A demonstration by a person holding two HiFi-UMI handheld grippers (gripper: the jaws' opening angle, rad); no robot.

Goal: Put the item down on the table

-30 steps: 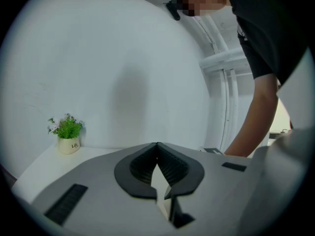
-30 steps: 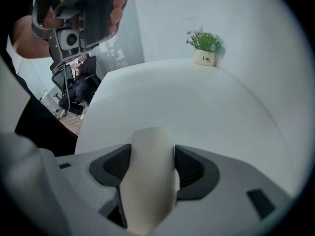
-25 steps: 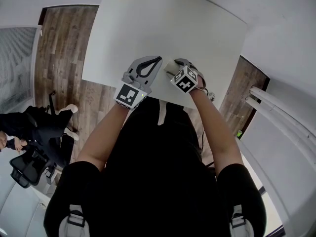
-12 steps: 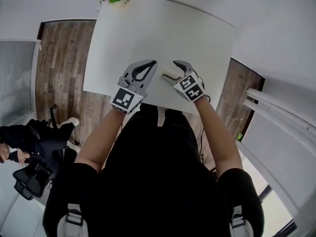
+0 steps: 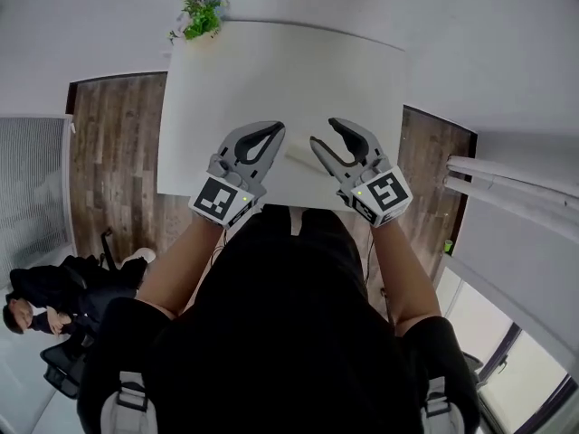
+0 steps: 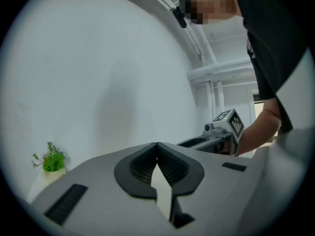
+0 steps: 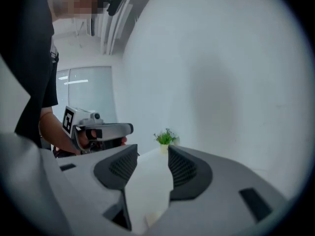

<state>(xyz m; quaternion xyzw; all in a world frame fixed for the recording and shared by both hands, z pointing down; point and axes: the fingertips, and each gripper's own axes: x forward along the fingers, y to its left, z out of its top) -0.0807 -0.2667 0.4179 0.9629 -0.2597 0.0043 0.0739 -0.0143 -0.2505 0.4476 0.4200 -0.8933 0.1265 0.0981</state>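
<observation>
A small cream item (image 5: 299, 158) lies on the white table (image 5: 271, 70) near its front edge, between the two grippers. In the right gripper view the item (image 7: 151, 215) shows low down behind the jaws, touching neither pad. My right gripper (image 5: 324, 134) hovers just right of it; its jaws stand apart and are closing with nothing between them. My left gripper (image 5: 277, 128) is shut and empty, just left of the item, its tips met (image 6: 157, 144). Each gripper shows in the other's view: the left gripper (image 7: 98, 130), the right gripper (image 6: 216, 136).
A small potted plant (image 5: 201, 14) stands at the table's far left corner, also seen as the plant (image 7: 165, 138). Wooden floor flanks the table on both sides. A seated person (image 5: 36, 297) and an office chair are at the lower left. White walls ring the table.
The right gripper has let go of the item and drawn back toward me; the item stays on the table. Both grippers have moved nearer the front edge. The left stayed shut.
</observation>
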